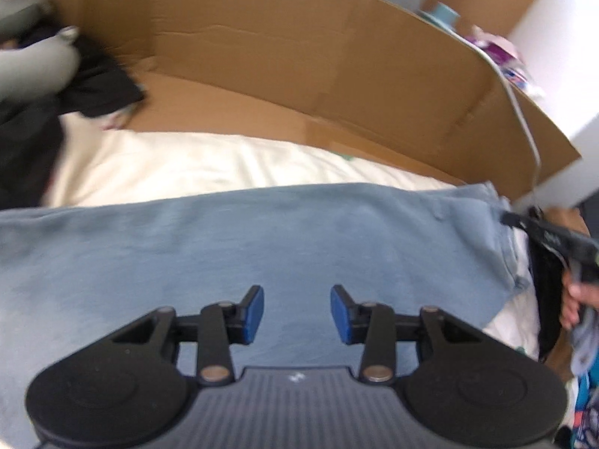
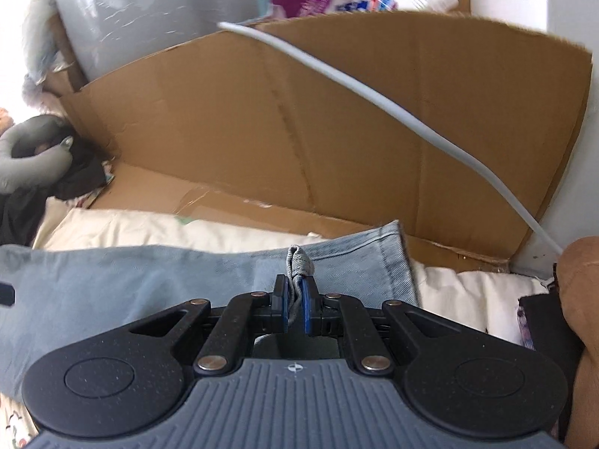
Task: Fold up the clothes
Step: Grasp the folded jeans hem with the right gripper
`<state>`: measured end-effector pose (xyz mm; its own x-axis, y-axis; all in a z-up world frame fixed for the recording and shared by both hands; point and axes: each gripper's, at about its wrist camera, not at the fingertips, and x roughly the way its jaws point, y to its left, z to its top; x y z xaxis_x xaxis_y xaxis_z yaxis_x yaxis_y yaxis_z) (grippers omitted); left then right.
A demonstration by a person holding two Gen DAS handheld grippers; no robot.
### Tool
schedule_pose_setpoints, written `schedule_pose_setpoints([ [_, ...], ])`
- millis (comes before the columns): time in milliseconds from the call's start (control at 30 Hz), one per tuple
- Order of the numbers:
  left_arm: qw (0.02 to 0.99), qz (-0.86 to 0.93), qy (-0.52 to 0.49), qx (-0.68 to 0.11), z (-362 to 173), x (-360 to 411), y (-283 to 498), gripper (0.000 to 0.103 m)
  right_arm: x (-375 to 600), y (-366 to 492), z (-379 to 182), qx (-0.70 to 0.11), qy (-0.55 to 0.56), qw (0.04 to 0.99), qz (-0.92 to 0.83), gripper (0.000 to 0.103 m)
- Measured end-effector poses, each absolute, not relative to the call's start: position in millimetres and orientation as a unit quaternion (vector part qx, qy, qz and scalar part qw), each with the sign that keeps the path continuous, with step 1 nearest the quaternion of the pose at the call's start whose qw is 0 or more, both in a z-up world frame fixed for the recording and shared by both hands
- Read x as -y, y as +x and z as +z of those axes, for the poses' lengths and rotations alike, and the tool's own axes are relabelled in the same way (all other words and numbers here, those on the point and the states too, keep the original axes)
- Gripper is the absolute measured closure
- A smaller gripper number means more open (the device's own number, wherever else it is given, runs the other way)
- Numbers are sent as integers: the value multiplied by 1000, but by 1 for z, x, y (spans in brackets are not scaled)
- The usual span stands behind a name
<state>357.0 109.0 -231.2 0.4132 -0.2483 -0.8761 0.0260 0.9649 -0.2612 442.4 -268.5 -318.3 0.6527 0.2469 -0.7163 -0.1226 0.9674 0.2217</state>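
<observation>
- The left gripper (image 1: pixel 297 314) hangs over the blue garment (image 1: pixel 232 247) with its blue pads (image 1: pixel 254 312) spread apart; nothing sits between them, only cloth below.
- In the left wrist view the blue garment fills the middle and lower field, lying flat across a cream sheet (image 1: pixel 179 164) that shows beyond it toward 12 o'clock.
- The right gripper (image 2: pixel 294 308) is pressed together on a bunched fold of the garment's (image 2: pixel 112 280) light grey-blue fabric; the pinched tuft sticks up just past the fingertips (image 2: pixel 307 307).
- A hemmed edge of the garment (image 2: pixel 389 262) lies at 1 o'clock from the right gripper, on the cream sheet (image 2: pixel 468 284).
- A brown cardboard wall (image 1: pixel 280 48) stands behind the sheet at 12 o'clock in both views; a pale cable (image 2: pixel 374 101) droops across it in the right wrist view.
- A heap of dark clothes (image 1: pixel 97 82) sits at 10 o'clock in the left wrist view, with a grey padded object (image 1: pixel 33 63) on it.
- At the left view's 3 o'clock edge, the other gripper's dark tip touches the garment's edge.
</observation>
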Motion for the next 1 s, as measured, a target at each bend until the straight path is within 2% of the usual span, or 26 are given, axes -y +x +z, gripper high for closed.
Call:
schedule_pose_setpoints([
  [167, 823, -99, -138, -543, -257, -94, 363, 61, 287, 463, -343, -408, 99, 903, 92, 97],
  [267, 819, -99, -144, -546, -268, -94, 367, 61, 297, 467, -358, -415, 144, 895, 75, 90],
  [333, 818, -99, -145, -548, -274, -94, 368, 61, 300, 467, -364, -425, 160, 888, 72, 74],
  [367, 816, -100, -146, -550, -277, -95, 368, 61, 300, 466, -365, -432, 159, 885, 73, 62],
  [400, 815, -100, -146, -552, -280, -95, 368, 61, 297, 464, -365, -436, 151, 884, 81, 62],
  [467, 812, -102, -144, -557, -283, -96, 366, 61, 291, 462, -363, -437, 123, 885, 100, 64],
  [533, 811, -104, -144, -558, -285, -98, 363, 61, 289, 462, -361, -438, 104, 887, 101, 83],
  [600, 810, -105, -150, -557, -287, -100, 361, 61, 289, 463, -358, -434, 96, 891, 97, 94],
  [767, 807, -100, -169, -556, -296, -105, 358, 61, 287, 466, -339, -402, 69, 909, 87, 97],
  [1000, 805, -130, -158, -556, -297, -90, 353, 61, 295, 483, -346, -423, 70, 902, 48, 98],
])
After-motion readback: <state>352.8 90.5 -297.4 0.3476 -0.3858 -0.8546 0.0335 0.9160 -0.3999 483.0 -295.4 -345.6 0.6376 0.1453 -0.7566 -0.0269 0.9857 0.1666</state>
